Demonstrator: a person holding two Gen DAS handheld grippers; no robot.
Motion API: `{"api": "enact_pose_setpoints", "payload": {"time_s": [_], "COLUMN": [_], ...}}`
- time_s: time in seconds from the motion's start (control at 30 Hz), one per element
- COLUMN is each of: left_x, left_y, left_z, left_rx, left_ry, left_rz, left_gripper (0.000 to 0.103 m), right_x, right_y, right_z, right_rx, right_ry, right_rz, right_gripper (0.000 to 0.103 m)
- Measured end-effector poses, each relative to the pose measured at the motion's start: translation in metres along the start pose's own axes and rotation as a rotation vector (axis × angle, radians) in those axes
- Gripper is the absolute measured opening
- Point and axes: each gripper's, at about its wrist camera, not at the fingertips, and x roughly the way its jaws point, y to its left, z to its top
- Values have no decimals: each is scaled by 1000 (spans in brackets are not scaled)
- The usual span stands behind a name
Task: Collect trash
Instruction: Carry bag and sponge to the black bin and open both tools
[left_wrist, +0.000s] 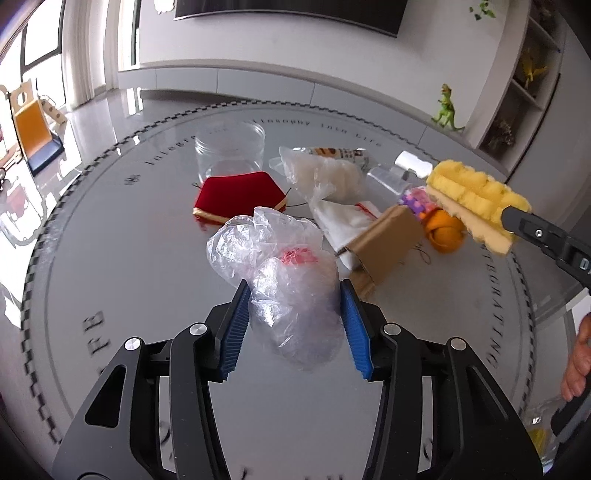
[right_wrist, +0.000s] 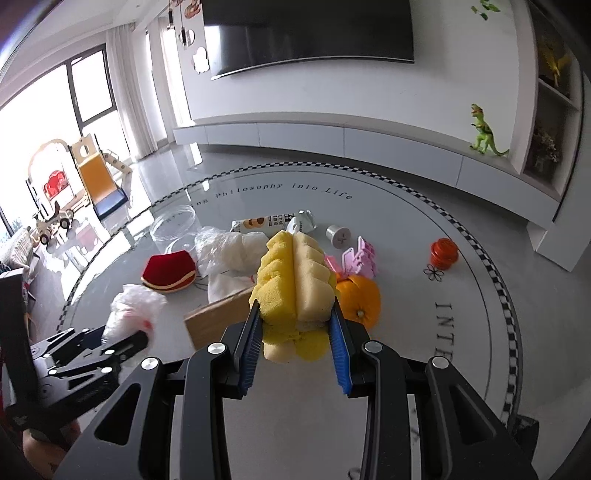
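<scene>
The left tool (left_wrist: 293, 295) is spread, with a crumpled plastic bag (left_wrist: 284, 277) lying on the surface (left_wrist: 129, 258) right between its fingers, ready to pinch. To its right, the right tool (right_wrist: 295, 317) pinches a yellow sponge (right_wrist: 293, 273) held above the surface, long axis pointing straight ahead

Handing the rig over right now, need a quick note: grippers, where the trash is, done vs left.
Left gripper: fingers on either side of the crumpled plastic bag, which sits on the round table; whether it is clamped yet I cannot tell.
Right gripper: shut on the yellow sponge, held above the table.
On the table: cardboard piece, white tissue, orange peel, bag of white wrappers, snack wrapper. Also there: red pouch, clear jar, orange cap, pink clip.
No bin in view. Sponge is picked up; everything else is left.
</scene>
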Motion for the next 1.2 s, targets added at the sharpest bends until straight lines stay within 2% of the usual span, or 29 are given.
{"api": "enact_pose_setpoints", "payload": {"time_s": [0.3, 0.5, 0.67, 0.9, 1.07, 1.2], "left_x": [-43, -56, -58, -53, -41, -25], "left_y": [-58, -121, -182, -271, -327, -359], "left_z": [-21, -39, -60, -103, -141, -167], "left_rx": [113, 231, 338, 511, 640, 717], "left_ry": [-33, -26, 1, 78, 153, 222], "left_rz": [-83, -172, -276, -418, -489, -513], "left_gripper": [47, 47, 47, 47, 47, 47], "right_x": [-60, -104, -143, -191, -201, -198], "right_y": [-26, -66, -107, -169, -203, -230], "right_z": [-39, -76, -113, -181, -229, -263], "right_rx": [73, 148, 221, 339, 416, 495], "right_ry": [-44, -82, -104, -93, -37, 18], "right_rz": [-23, -80, -153, -332, -431, -471], "right_gripper": [36, 36, 36, 36, 36, 36]}}
